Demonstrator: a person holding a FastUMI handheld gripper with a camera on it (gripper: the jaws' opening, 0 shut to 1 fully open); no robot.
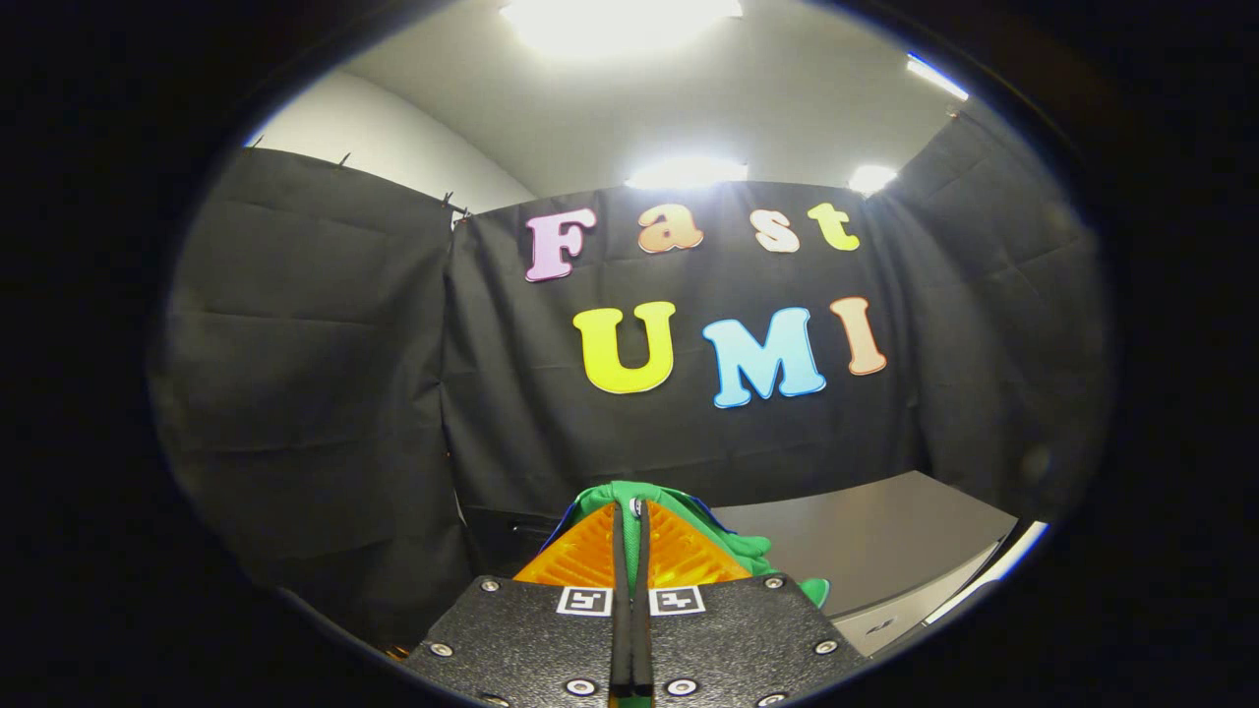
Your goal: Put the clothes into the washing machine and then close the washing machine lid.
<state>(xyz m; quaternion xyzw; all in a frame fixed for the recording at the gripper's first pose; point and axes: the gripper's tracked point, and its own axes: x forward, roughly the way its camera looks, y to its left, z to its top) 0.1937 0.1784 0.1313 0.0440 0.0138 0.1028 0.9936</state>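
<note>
My gripper (630, 511) is shut on a green piece of clothing (733, 543), with a thin fold of the cloth pinched between the two fingers (580, 560). The cloth bulges over the fingertips and hangs off to the right of them, a blue edge showing along its folds. The gripper is lifted and points at the booth's black cloth wall. Beyond the fingers to the right lies a flat grey surface (875, 541); I cannot tell whether it is the washing machine's top.
Black cloth walls (315, 374) close off the left, back and right. A white edge (993, 565) runs along the right side of the grey surface. Bright ceiling lights (620, 20) shine overhead.
</note>
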